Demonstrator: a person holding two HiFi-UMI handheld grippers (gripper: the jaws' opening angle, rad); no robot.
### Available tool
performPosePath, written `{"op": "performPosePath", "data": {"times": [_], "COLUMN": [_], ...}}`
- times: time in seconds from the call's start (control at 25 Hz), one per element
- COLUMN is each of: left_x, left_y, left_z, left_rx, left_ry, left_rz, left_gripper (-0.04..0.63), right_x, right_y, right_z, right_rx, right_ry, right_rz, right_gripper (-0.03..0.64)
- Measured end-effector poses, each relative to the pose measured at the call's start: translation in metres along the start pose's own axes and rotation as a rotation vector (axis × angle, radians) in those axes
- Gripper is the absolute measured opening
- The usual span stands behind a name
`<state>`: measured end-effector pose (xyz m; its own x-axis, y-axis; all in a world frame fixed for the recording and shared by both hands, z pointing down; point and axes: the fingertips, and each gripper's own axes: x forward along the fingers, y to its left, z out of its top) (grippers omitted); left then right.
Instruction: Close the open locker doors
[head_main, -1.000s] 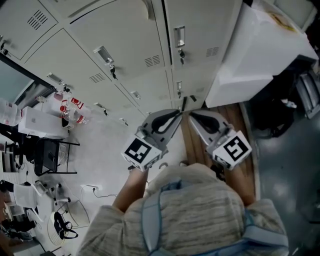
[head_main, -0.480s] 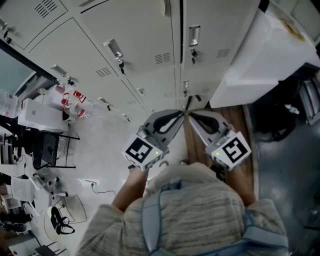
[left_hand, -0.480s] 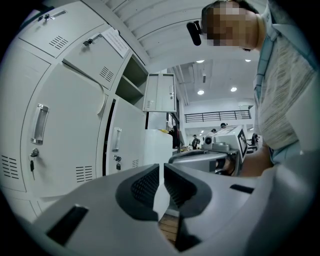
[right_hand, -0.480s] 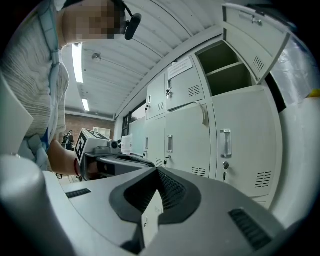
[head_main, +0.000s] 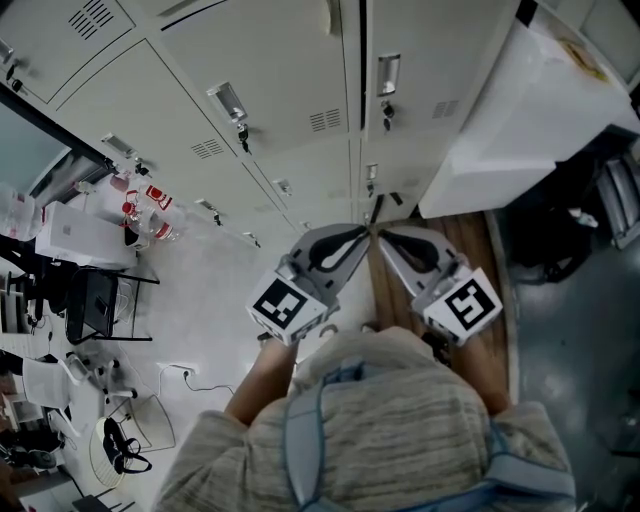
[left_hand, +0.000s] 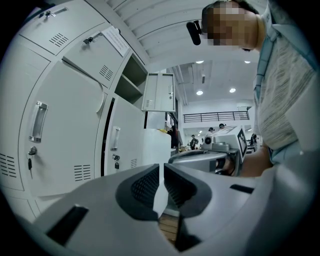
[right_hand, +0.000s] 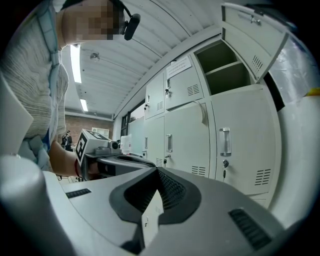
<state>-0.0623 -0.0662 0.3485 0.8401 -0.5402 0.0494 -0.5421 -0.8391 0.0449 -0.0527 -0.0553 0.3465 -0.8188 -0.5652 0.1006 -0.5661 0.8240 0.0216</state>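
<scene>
Item: bank of pale grey lockers (head_main: 270, 100), seen steeply from above, its lower doors shut, with handles and keys in their locks. One upper locker door (right_hand: 254, 31) stands open, swung up and outward beside its shelved compartment (right_hand: 222, 65), high in the bank and well apart from both tools. Left gripper (left_hand: 161, 172): jaws brought together to a thin slit, nothing held between them. Right gripper (right_hand: 158, 175): jaws likewise closed, empty (the pale wedge below the pads reads as background). Both are held low in front of the person, tips near each other and pointing at the foot of the lockers. Adjacent: large white wrapped object (head_main: 520, 110) against the lockers on the right; wooden boards (head_main: 480, 235) beneath it.
</scene>
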Motion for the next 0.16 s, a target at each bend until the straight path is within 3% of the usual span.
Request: {"op": "performPosePath", "data": {"times": [0.16], "left_x": [-0.0011], "left_y": [-0.0008], "left_z": [-0.0011], "left_rx": [-0.003], "left_ry": [0.005], "left_rz": [-0.006], "left_gripper": [0.025], "right_x": [-0.0006], "right_y": [0.0018], "right_z": [-0.0003], "right_rx": [0.001], "right_ry": [-0.001], "right_rz": [-0.003], "right_gripper": [0.002]}}
